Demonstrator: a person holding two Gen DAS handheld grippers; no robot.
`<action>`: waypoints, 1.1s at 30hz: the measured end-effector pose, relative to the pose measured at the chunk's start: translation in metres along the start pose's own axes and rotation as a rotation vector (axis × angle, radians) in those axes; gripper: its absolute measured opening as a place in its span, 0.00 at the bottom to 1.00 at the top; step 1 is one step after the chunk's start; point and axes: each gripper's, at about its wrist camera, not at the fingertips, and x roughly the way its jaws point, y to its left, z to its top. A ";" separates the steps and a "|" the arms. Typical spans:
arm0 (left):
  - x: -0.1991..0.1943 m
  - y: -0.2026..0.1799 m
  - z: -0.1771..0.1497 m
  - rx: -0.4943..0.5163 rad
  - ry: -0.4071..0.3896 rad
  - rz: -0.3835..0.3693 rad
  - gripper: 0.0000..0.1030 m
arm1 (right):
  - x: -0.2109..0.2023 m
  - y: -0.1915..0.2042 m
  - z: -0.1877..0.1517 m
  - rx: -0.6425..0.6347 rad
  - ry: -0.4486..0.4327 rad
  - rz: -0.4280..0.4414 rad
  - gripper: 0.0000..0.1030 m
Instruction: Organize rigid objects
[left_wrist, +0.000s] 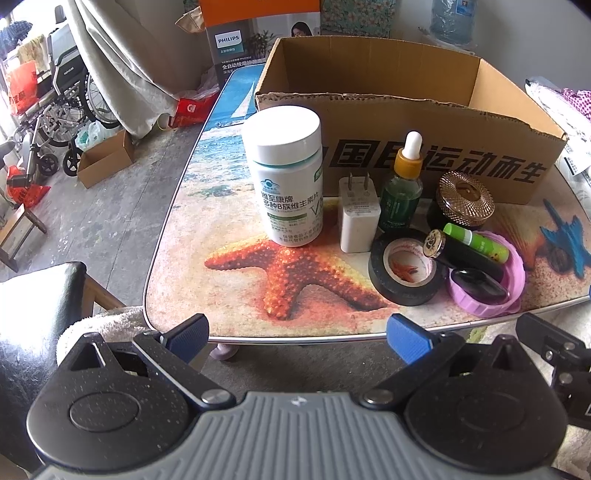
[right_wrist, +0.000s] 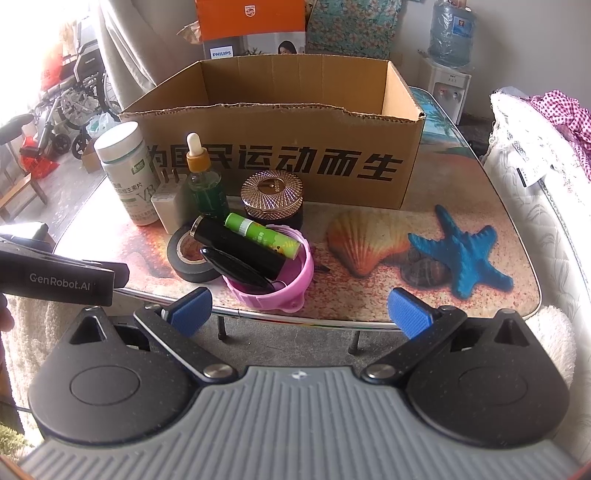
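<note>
From the left wrist view, the sorting looks barely begun: every small item stands or lies on the surface (left_wrist: 177, 221) in front of the open cardboard box (left_wrist: 406, 107), whose visible inside shows nothing. The white pill bottle (left_wrist: 286, 177) stands at the left, then the white charger plug (left_wrist: 359, 216), the green dropper bottle (left_wrist: 402, 184) and the gold-lidded jar (left_wrist: 463, 199) to the right; nearer lie the black tape roll (left_wrist: 406, 275) and the pink lid (left_wrist: 487, 284), across which rest a black tube and a green lip balm (left_wrist: 476, 242). The left gripper (left_wrist: 297, 338) hovers off the near edge of the surface, its blue fingers (left_wrist: 188, 334) spread wide and holding nothing. From the right wrist view, the same cluster sits left of centre, with the box (right_wrist: 280, 162) behind it and the lip balm (right_wrist: 260, 234) and black tube propped on the pink lid (right_wrist: 295, 275) close to the near edge. The right gripper (right_wrist: 299, 310) is also held short of the surface, fingers (right_wrist: 408, 312) wide apart and empty, aimed roughly toward the pink lid; the left gripper's body (right_wrist: 55, 278) shows at the left margin.
</note>
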 end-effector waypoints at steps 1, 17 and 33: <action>0.001 0.000 0.000 0.002 0.002 0.001 1.00 | 0.001 0.000 0.000 0.001 0.000 0.001 0.99; 0.006 -0.011 0.004 0.049 -0.014 -0.103 1.00 | 0.001 -0.028 0.003 0.028 -0.103 0.003 0.99; -0.005 -0.041 0.001 0.188 -0.165 -0.426 0.88 | -0.009 -0.059 0.010 0.130 -0.236 0.314 0.89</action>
